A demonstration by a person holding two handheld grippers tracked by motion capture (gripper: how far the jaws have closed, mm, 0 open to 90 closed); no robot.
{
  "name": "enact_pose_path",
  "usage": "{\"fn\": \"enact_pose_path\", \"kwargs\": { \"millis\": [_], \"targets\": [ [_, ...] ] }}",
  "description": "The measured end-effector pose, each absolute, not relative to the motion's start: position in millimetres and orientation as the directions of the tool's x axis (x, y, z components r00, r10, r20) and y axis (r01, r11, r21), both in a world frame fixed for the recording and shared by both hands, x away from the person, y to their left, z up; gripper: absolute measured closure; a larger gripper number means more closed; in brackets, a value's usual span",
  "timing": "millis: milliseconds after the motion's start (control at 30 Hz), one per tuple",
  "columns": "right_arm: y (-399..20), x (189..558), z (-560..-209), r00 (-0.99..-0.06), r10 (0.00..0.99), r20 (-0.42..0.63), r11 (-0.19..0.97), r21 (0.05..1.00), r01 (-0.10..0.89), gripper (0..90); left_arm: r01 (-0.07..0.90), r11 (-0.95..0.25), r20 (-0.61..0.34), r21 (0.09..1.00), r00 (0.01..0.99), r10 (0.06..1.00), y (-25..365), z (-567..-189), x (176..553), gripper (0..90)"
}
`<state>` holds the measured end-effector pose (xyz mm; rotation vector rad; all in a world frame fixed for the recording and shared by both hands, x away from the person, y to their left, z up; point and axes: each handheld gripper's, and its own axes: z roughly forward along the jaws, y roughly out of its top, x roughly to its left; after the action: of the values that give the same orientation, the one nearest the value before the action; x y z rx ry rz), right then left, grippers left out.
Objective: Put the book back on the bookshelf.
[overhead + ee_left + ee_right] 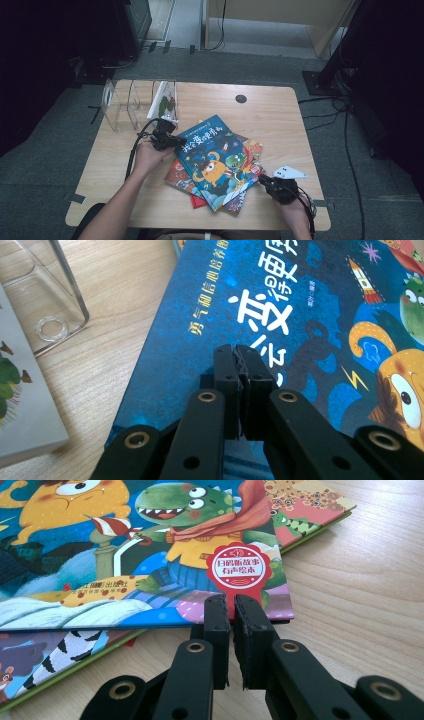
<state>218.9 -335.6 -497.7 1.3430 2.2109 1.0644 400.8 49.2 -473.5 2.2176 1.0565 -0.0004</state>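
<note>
The desk (280,110), a light wood top occupying the centre of the high view, carries the whole job, which reads as filing picture books into a rack, and that job is judged to be at an early stage. The loose stack of books (235,192) lies fanned at centre frame, just below the middle, with the blue book (212,157) uppermost and at least three others showing beneath its lower and right edges. None of these is lifted or stood up. The clear rack (122,105) stands at the upper left of the desk; it is a transparent divider stand with several slots. One white-covered book (165,102) stands upright in its right-hand slot, and the remaining slots look vacant, though the clear walls make that hard to confirm. So one book is filed and the stack is left to do. The left tool (239,354) rests over the upper left part of the blue book's cover, its jaws pressed together with nothing seen between them. The right tool (228,602) sits at the lower right corner of the stack, its tips just at the blue book's edge, jaws nearly together with a thin gap, and nothing is gripped as far as can be told.
</note>
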Motion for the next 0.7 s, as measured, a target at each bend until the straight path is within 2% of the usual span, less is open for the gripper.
{"fn": "enact_pose_path", "kwargs": {
  "millis": [67,167,233,300,467,600,700],
  "targets": [
    [-337,220,-498,-0.494,0.865,0.092,0.268,0.747,0.609,84.3,0.681,-0.457,-0.26,0.572,0.679,0.687,47,-473,399,90.0],
    [-337,220,-498,-0.495,0.864,0.094,0.267,0.748,0.608,84.4,0.681,-0.451,-0.294,0.577,0.688,0.663,43,-476,396,90.0],
    [-338,222,-498,-0.488,0.868,0.093,0.262,0.749,0.609,84.5,0.636,-0.493,-0.202,0.594,0.71,0.674,36,-474,389,90.0],
    [-338,222,-498,-0.49,0.867,0.091,0.264,0.75,0.606,84.4,0.636,-0.493,-0.195,0.594,0.708,0.678,36,-474,388,90.0],
    [-339,225,-498,-0.486,0.869,0.092,0.259,0.752,0.606,83.9,0.7,-0.419,-0.305,0.579,0.662,0.685,43,-477,394,90.0],
    [-340,228,-499,-0.479,0.873,0.093,0.252,0.754,0.606,83.5,0.714,-0.393,-0.343,0.58,0.651,0.677,41,-479,393,90.0],
    [-341,231,-499,-0.472,0.876,0.094,0.246,0.756,0.607,83.5,0.709,-0.4,-0.331,0.581,0.655,0.679,37,-479,391,90.0]
  ]
}}
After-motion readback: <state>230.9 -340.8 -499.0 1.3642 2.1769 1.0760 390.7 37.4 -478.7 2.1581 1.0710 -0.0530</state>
